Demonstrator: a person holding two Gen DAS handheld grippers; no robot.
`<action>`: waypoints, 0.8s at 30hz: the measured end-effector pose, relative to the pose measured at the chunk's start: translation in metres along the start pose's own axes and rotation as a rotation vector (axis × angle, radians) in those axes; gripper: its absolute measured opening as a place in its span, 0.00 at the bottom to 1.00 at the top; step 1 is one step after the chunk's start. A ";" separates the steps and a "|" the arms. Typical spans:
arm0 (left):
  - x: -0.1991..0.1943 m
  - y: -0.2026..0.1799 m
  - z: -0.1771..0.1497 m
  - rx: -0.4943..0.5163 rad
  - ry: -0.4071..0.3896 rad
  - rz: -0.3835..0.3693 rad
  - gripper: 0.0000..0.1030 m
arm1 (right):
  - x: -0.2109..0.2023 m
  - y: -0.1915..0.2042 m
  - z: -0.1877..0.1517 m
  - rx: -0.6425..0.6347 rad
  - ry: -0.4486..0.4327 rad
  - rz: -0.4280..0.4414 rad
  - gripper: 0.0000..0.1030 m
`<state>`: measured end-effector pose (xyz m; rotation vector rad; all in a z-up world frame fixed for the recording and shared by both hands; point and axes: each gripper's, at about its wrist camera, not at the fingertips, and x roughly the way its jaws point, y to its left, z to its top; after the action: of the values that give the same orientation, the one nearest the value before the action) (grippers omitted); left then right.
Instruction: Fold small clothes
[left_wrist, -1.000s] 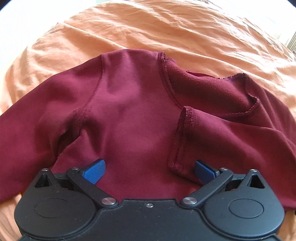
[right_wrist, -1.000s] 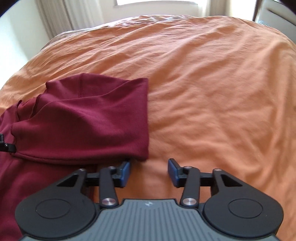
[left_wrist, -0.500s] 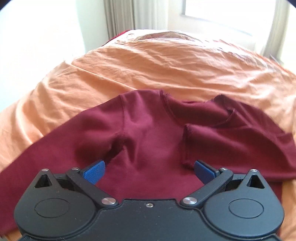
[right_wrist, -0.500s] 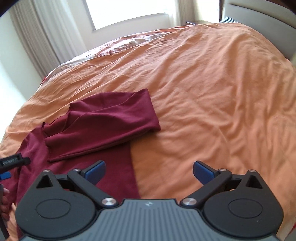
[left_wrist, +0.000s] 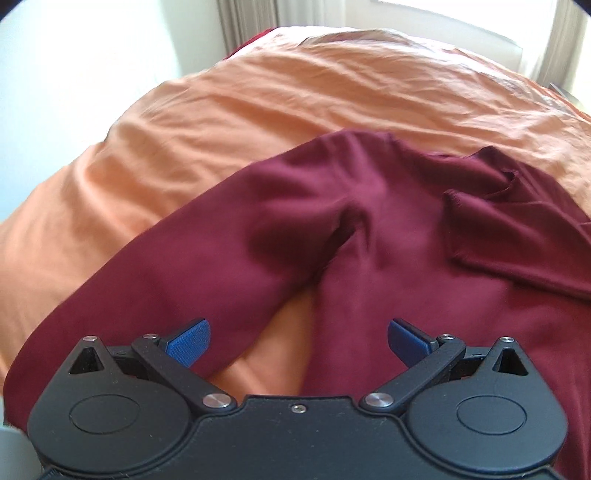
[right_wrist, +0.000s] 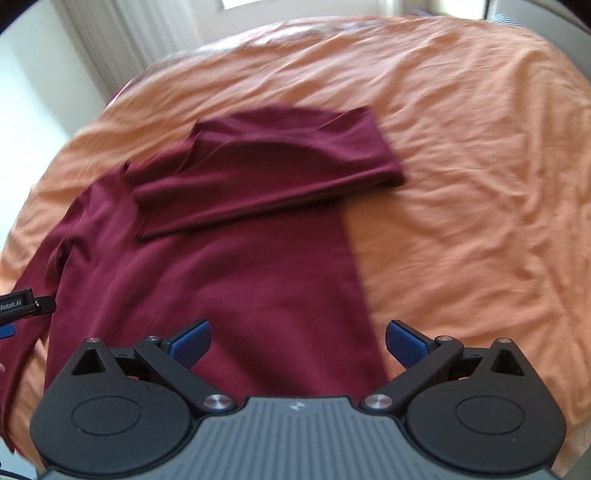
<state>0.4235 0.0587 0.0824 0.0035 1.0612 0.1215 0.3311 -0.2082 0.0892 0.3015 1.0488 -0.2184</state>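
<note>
While hovering spread and empty, left hand-held gripper and right hand-held gripper facing soft, light maroon top; likely pinching unfolded sleeve near cuff.

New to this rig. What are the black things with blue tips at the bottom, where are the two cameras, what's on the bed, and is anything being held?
There is no robot arm here. A person holds a hand-held two-finger gripper in each hand, and each carries a fisheye camera looking forward along its fingers. That is why the black body and blue finger pads fill the bottom of each picture.

The left wrist view shows the left gripper; the right wrist view shows the right gripper. Both are open, with nothing between the pads.

On the orange bedsheet lies one dark red long-sleeved top. Its right sleeve is already folded across the chest. Its left sleeve lies stretched out to the side, unfolded. The left gripper hangs over the gap between that sleeve and the body of the top. Its edge also shows at the left border of the right view.
</note>
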 end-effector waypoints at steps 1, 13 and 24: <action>-0.001 0.006 -0.003 -0.011 0.011 0.009 0.99 | 0.003 0.008 0.002 -0.021 0.010 0.011 1.00; -0.012 0.125 -0.055 -0.436 0.068 0.036 0.99 | 0.025 0.104 0.020 -0.277 0.078 0.128 1.00; -0.031 0.207 -0.095 -0.626 0.011 0.242 0.99 | 0.026 0.145 0.012 -0.377 0.097 0.177 1.00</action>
<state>0.3054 0.2559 0.0761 -0.4349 0.9942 0.6689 0.3993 -0.0769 0.0926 0.0631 1.1283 0.1552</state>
